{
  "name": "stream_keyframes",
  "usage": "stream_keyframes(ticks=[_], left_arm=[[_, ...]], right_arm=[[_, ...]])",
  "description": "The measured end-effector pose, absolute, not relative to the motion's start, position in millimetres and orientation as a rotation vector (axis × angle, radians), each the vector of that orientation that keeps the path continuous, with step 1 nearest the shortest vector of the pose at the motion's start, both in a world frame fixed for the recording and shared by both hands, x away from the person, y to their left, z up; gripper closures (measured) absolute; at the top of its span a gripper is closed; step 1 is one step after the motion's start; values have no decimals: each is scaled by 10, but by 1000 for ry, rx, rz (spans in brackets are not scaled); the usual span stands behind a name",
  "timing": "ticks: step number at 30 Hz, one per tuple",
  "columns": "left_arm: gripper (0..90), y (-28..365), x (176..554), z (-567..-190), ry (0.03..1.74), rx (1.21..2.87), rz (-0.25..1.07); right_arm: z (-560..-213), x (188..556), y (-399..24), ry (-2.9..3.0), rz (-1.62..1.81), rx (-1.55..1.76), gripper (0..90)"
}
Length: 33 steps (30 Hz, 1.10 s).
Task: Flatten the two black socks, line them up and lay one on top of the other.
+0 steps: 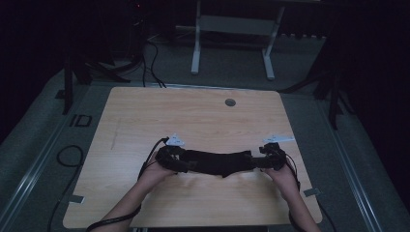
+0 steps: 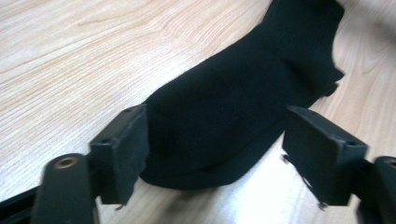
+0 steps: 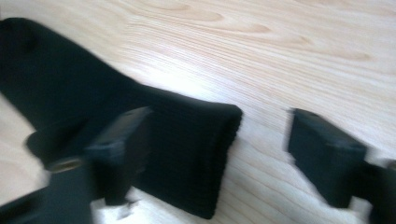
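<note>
Dim room, high view hard to read. Black sock lies flat on the wooden table, lower centre of frame, stretched between both grippers. Left gripper at its left end, right gripper at its right end; contact there lost in the dark. Left gripper view: jaws spread wide around the rounded toe end of the sock, not pinching. Right gripper view, blurred: jaws spread, ribbed cuff partly between them, one jaw overlapping the fabric, far end cut off upper left.
</note>
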<state>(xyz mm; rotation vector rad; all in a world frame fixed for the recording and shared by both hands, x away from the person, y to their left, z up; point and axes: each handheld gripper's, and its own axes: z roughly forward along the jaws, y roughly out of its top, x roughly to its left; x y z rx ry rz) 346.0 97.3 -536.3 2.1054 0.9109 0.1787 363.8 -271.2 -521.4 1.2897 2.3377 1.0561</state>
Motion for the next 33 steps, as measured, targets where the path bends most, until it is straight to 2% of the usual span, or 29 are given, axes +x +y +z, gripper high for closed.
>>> stream_keyframes(ticks=[7,8,14,33], left_arm=[[85,1030,3328,-5279,919,2073,248],[85,1062,3275,-5259,912,2070,298],[83,1210,3180,-5285,939,2025,364],[82,1639,3005,-5439,1068,1971,405]], right_arm=[[-5196,3622,-2675,2331,1086,1236,139],[-5203,3619,-2671,2330,1090,1227,139],[-5266,3585,-2660,2328,1114,1173,127],[-5363,3490,-2906,2299,1102,1180,126]])
